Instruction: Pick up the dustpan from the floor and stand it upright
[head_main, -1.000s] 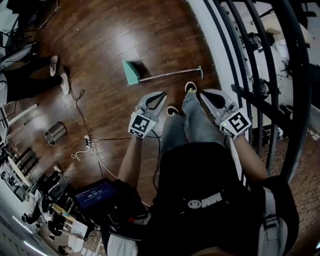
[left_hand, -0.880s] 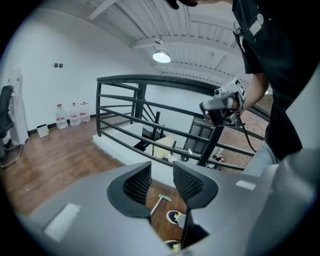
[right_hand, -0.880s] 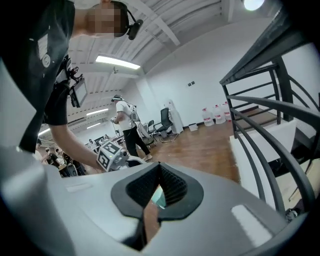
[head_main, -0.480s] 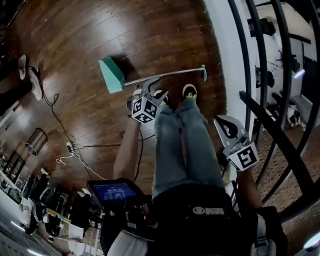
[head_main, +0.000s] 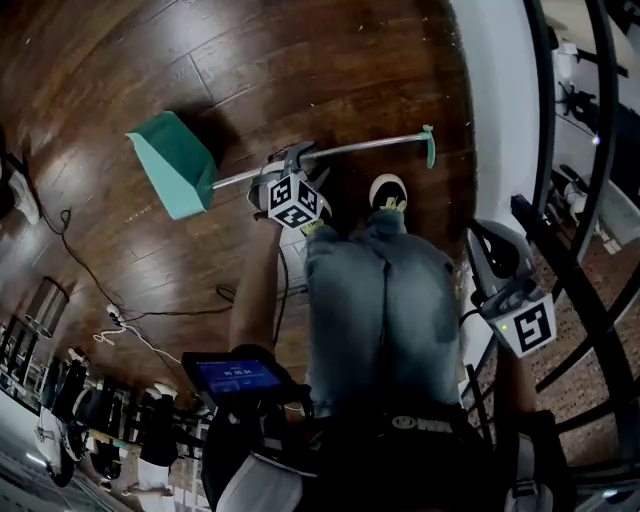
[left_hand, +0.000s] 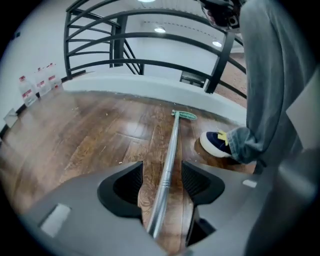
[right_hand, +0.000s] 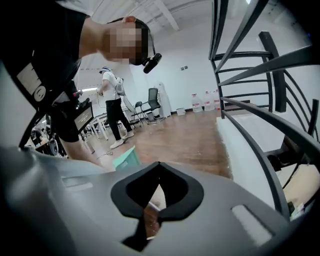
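Both grippers lower; our left gripper (head_main: 290, 165) straddles the dustpan (head_main: 172, 165) shaft (left_hand: 167, 155).
Its jaws just opened; right gripper (head_main: 492, 240) closed, empty; shaft crosswise, pan leftward.

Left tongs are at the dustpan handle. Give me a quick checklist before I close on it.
1. Left tongs open: ok; they have just been opening.
2. Handle between their pads: ok, roughly centred, not gripped.
3. Dustpan lying on the floor, nothing on it: ok.
4. Shoe off the handle: ok, beside it.
5. Right tongs shut and empty: ok.
6. Grip spot balanced for lifting: cannot tell.
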